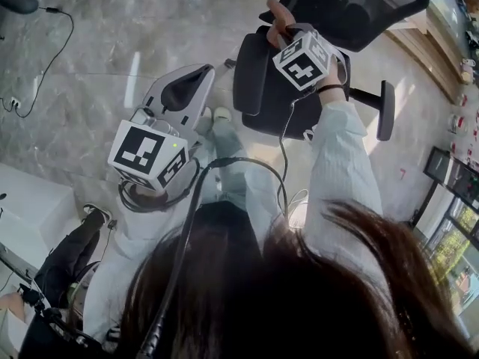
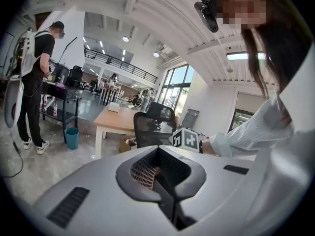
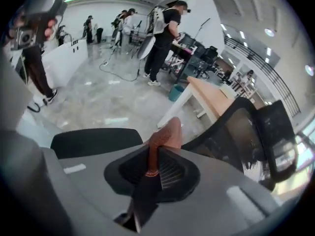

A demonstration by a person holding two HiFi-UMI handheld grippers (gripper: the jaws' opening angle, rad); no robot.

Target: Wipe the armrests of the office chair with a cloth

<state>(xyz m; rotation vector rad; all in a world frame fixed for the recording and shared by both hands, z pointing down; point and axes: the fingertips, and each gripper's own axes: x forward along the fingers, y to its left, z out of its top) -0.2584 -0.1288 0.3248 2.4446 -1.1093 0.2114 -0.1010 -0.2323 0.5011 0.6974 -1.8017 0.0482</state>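
My right hand-held gripper [image 3: 151, 168] is clamped tight on the pinkish cloth [image 3: 165, 132], whose tip pokes out just above the black armrest [image 3: 93, 141] of the office chair [image 1: 281, 103]. My left hand-held gripper [image 2: 160, 181] is closed on nothing, off beside the chair.

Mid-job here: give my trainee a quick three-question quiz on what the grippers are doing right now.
1. Which holds the cloth? A: left gripper. B: right gripper. C: neither.
2. True or false: the left gripper's jaws stand wide apart.
3. Fill in: in the right gripper view, just beyond the cloth lies a black padded ___.

Key: 1 B. 2 False, they are together with nothing between them. 3 armrest.
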